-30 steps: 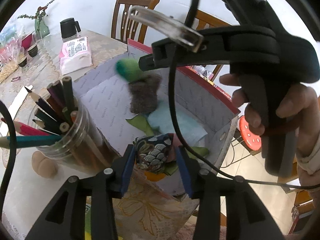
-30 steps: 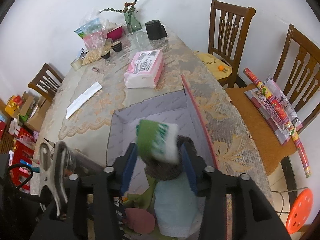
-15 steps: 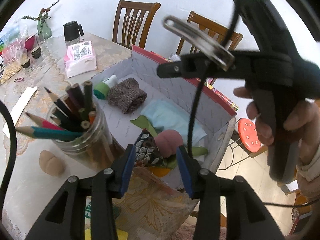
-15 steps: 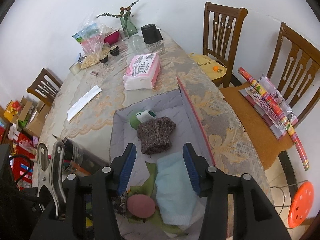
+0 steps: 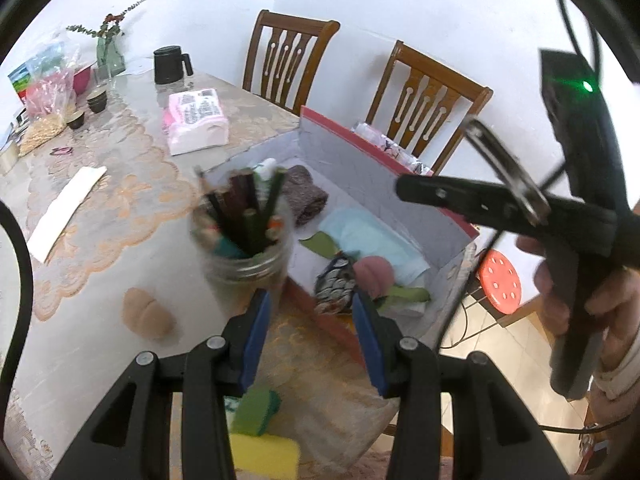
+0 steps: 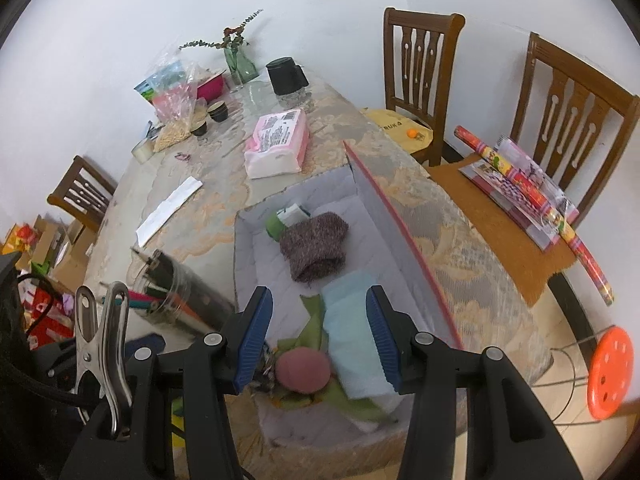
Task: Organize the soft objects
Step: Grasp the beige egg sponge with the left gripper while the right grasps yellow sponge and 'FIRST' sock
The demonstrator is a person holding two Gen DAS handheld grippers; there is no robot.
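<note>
An open box (image 6: 362, 184) with a red rim holds soft things: a green and white sponge (image 6: 286, 218), a brown knitted roll (image 6: 316, 246), a light blue cloth (image 6: 352, 332), a pink puff (image 6: 304, 370) and a patterned pouch (image 5: 334, 286). My right gripper (image 6: 320, 336) is open and empty above the box. My left gripper (image 5: 310, 336) is open and empty above the table edge beside the box. A tan soft lump (image 5: 146, 316) lies on the table. A green sponge (image 5: 256, 406) and a yellow sponge (image 5: 266, 456) lie below the left gripper.
A jar of coloured pencils (image 5: 242, 236) stands by the box's left wall. A pink tissue pack (image 6: 278, 142), a black jug (image 6: 286, 76), a vase (image 6: 240, 64) and snack bags (image 6: 174, 108) sit further back. Two wooden chairs (image 6: 418, 64) stand at the right.
My right gripper let the green and white sponge go into the box's far corner and pulled back. My left gripper let the patterned pouch go in the box and drew back, open.
</note>
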